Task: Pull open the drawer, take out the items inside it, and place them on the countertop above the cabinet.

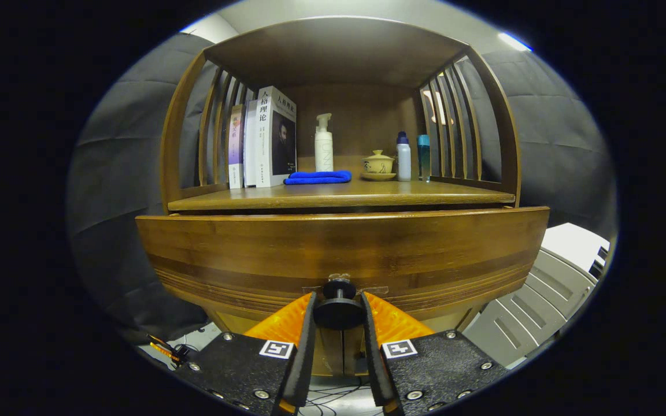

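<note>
Claw point(339, 312) narrow, both fingers point(304, 341) clamped on the drawer knob point(339, 309), one each side of its round head. Knob sits low and centred on the drawer front point(339, 248), a wide wooden panel with darker bands.

Drawer front stands a little proud of the cabinet; a thin dark gap shows along its top edge, under the surface point(339, 196). Drawer contents hidden, cannot tell what's inside.

All else placed relative to the knob:
- Directly above, on the surface: folded blue cloth point(318, 177), lying flat.
- Behind the cloth: white pump bottle point(324, 144), upright.
- Above and left: row of books point(263, 138) standing on end against the slatted side.
- Above and slightly right: small lidded cup on a saucer point(378, 164).
- Just right of the cup: white bottle with a blue cap point(403, 157), and beside it a slim teal bottle point(423, 157), both upright, close together.

Wooden shelf frame point(339, 58) with slatted sides and a roof encloses the surface. Low to the right of the knob, a pale slatted object point(547, 294), unclear what. Cables point(333, 401) on the floor beneath the fingers.
</note>
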Demonstrator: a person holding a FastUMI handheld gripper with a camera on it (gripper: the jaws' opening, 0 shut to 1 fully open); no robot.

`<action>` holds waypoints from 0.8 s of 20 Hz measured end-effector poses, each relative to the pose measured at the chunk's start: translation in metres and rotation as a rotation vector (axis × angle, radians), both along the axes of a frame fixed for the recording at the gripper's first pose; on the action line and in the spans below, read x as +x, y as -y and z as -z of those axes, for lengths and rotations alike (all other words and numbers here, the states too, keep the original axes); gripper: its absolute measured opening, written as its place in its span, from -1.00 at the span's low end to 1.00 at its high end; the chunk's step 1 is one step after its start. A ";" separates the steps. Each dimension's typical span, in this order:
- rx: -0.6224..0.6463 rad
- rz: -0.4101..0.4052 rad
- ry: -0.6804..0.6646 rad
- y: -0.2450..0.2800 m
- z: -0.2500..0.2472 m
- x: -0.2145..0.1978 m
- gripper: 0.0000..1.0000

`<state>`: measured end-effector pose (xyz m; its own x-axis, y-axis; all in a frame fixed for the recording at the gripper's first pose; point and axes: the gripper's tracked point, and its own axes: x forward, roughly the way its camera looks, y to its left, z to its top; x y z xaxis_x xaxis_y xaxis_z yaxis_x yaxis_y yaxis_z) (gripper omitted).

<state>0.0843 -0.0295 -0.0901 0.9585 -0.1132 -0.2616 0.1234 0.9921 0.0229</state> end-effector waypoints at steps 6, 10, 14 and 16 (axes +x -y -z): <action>-0.003 -0.008 0.006 -0.003 -0.001 -0.014 -0.16; -0.007 -0.006 0.016 -0.005 -0.003 -0.026 -0.16; -0.034 -0.019 0.017 -0.008 -0.004 -0.042 -0.16; -0.042 -0.023 0.018 -0.009 -0.004 -0.050 -0.16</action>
